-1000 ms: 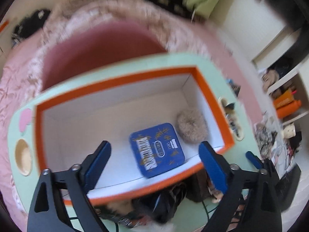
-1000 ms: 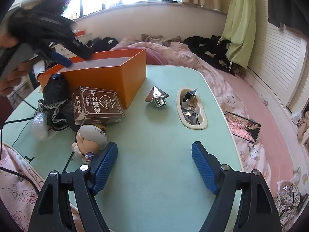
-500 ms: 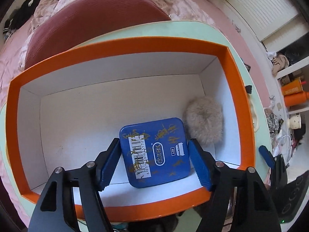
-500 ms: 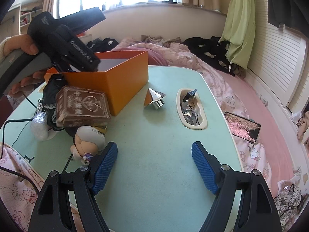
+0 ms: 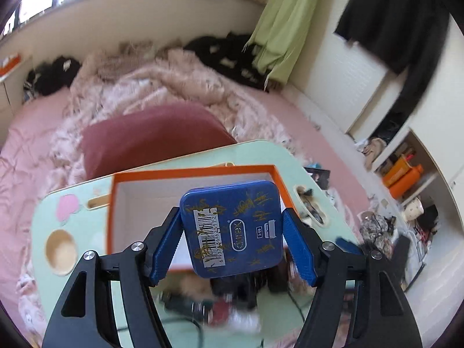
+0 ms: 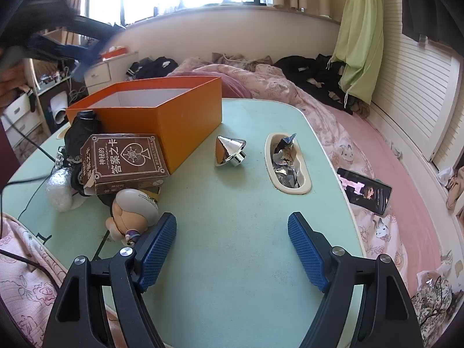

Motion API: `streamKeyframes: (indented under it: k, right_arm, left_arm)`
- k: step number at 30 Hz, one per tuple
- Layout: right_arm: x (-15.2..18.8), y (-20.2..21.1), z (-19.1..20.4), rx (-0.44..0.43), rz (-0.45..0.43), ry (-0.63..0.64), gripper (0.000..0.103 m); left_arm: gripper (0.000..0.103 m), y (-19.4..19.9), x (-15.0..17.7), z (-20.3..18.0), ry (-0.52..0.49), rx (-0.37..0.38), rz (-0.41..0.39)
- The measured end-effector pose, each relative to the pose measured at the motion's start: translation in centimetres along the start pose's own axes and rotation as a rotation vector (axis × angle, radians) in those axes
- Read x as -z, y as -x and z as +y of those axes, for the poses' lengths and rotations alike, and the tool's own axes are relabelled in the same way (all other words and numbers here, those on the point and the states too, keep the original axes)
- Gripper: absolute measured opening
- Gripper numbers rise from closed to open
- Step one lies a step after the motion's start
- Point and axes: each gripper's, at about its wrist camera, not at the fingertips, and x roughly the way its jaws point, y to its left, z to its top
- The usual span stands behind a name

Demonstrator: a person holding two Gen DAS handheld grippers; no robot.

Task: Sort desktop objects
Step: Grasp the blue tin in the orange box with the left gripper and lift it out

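My left gripper (image 5: 232, 217) is shut on a blue square tin (image 5: 232, 232) with gold scribbles and a barcode label. The tin hangs in the air above the open orange box (image 5: 191, 171), tilted slightly. From the right wrist view the same orange box (image 6: 185, 116) stands at the table's back left, and the left gripper (image 6: 58, 49) is a dark blur high above it. My right gripper (image 6: 232, 217) is open over bare green table (image 6: 246, 261), with nothing between its pads.
Beside the orange box lie a brown card box (image 6: 124, 162), a small figurine (image 6: 130, 211), a black bundle (image 6: 81, 127) and cables. A silver cone (image 6: 229, 150) and a recess with foil wrappers (image 6: 287, 162) sit mid-table. A phone (image 6: 365, 191) rests on the bed.
The left gripper went down into the box, shut on the blue tin and lifted it up out of the box. The right gripper stayed still.
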Motion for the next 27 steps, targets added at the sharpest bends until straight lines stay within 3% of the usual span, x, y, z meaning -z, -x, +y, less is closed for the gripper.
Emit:
streamKeyframes:
  k: [6, 10, 13, 17, 19, 21, 27]
  right_arm:
    - [0.0, 0.0, 0.0, 0.0, 0.0, 0.002, 0.079]
    - [0.1, -0.1, -0.1, -0.001, 0.0, 0.001, 0.079]
    - [0.2, -0.1, 0.0, -0.001, -0.001, 0.001, 0.079]
    - [0.2, -0.1, 0.0, -0.001, -0.001, 0.002, 0.079]
    - [0.2, -0.1, 0.0, -0.001, -0.001, 0.003, 0.079]
    - [0.2, -0.1, 0.0, -0.002, -0.001, 0.002, 0.079]
    - [0.3, -0.1, 0.0, -0.001, 0.0, 0.003, 0.079]
  left_arm:
    - [0.069, 0.2, 7.3, 0.7, -0.081, -0.14, 0.026]
    - [0.069, -2.3, 11.0, 2.1, -0.042, -0.155, 0.086]
    - [0.069, -4.0, 12.2, 2.5, -0.025, -0.167, 0.088]
    - [0.069, -4.7, 12.6, 0.7, -0.082, -0.16, 0.035]
    - [0.07, -4.2, 12.6, 0.1, -0.098, -0.129, -0.023]
    - [0.079, -3.6, 12.4, -0.5, -0.1, -0.103, -0.06]
    - [0.081, -1.9, 14.3, 0.5, -0.06, -0.119, -0.06]
